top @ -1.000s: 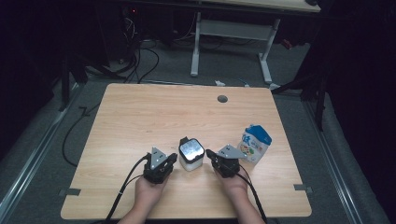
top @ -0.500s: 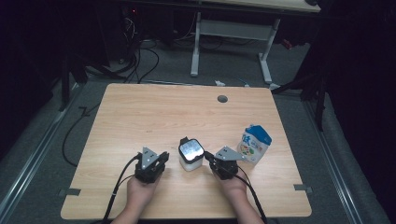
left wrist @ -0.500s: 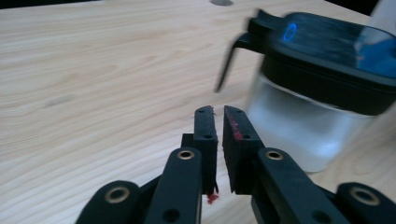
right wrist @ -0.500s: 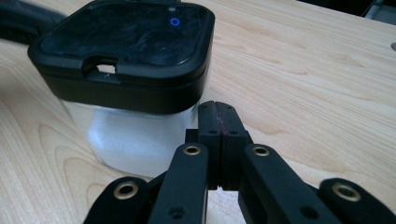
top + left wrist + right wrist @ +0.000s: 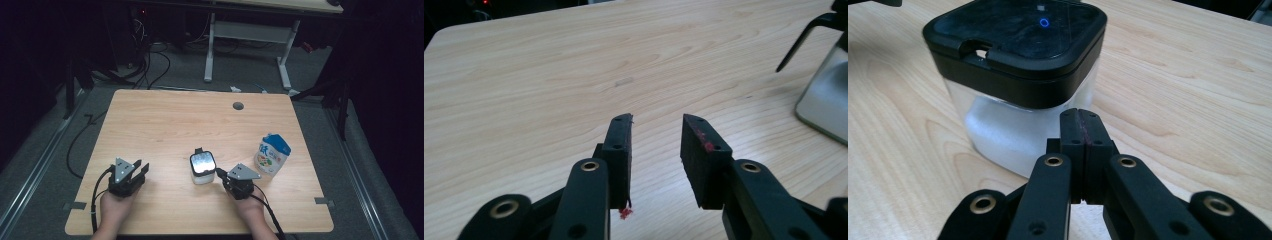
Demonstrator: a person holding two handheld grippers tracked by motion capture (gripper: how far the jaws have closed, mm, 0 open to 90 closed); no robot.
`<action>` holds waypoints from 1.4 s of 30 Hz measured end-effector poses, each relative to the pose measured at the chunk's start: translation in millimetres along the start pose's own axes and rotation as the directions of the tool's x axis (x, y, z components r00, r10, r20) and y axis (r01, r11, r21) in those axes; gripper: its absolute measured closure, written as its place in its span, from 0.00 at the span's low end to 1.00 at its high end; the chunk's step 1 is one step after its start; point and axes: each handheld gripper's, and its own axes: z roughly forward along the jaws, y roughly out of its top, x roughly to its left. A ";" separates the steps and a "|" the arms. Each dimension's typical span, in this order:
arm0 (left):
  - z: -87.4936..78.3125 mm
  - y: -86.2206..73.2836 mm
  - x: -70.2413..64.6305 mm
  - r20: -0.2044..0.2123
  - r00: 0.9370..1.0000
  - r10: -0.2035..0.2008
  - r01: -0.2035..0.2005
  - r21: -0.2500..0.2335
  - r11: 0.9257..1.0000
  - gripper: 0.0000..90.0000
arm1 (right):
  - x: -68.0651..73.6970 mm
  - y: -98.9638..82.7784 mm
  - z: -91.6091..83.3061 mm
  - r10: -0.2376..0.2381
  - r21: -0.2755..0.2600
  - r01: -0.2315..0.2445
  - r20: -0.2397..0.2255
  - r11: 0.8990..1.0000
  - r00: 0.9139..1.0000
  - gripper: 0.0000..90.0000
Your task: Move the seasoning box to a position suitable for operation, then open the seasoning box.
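Left gripper (image 5: pixel 142 170) has slid away from the jar (image 5: pixel 202 168) toward the table's (image 5: pixel 165 120) left edge, and its jaws have just been opening, nothing between them. Right gripper (image 5: pixel 220 173) sits pinched fully shut on nothing, tips just beside the jar, which stands near the front edge, about mid-table. Risk, I'd say: those closed tips could shove or tip the jar if that hand pushes in. Count: one jar, one carton (image 5: pixel 272 154) toward the right edge, two grippers.
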 end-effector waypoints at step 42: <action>-6.1 -6.7 5.4 0.019 1.000 0.011 -0.011 0.014 1.000 0.62 | -11.8 -14.4 -25.7 0.054 -0.012 -0.053 0.049 0.999 0.997 0.86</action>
